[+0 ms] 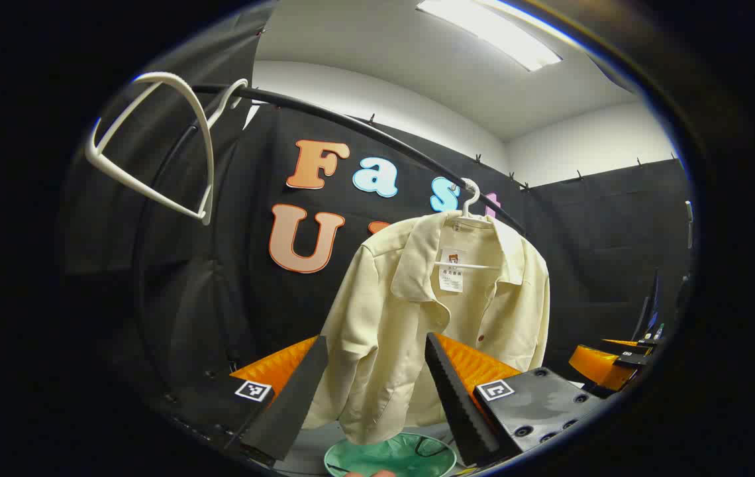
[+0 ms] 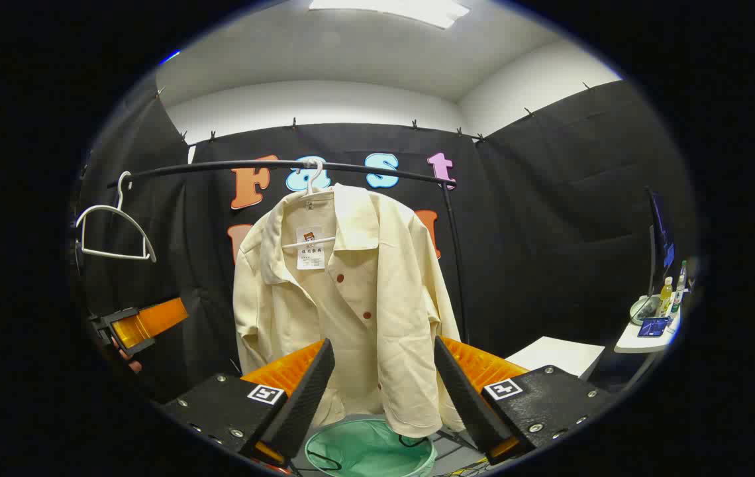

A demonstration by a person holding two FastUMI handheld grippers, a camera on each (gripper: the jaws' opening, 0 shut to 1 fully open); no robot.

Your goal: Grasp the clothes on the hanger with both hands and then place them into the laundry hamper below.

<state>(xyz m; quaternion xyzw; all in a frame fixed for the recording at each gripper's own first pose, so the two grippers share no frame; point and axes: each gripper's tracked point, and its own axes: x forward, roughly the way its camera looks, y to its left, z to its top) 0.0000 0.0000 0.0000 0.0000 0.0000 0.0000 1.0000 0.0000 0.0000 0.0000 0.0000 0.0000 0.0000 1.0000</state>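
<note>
The shirt point(image 2: 344, 298) hangs on a white hanger point(image 2: 314, 173) from the black rail point(image 2: 218, 167), open at the front, with its hem just above the green hamper point(image 2: 371, 450). Take the shirt as your landmark. Your right claw point(image 2: 383, 384) is released, its fingers spread wide and framing the lower front of the shirt without touching it. Your left claw point(image 1: 374, 391) is likewise released, off toward the shirt's other side, its fingers either side of the sleeve and hem, and apart from the cloth as far as I can tell.

To do this step well, bring each claw up toward a shoulder of the shirt instead of the loose hem, so the cloth cannot slide out. Close both on a good fold of fabric, not on the hanger. Keep well away from the empty hanger point(image 1: 152, 146) farther along the rail. Judging by where things lie, once freed the shirt should drop almost straight into the hamper.
</note>
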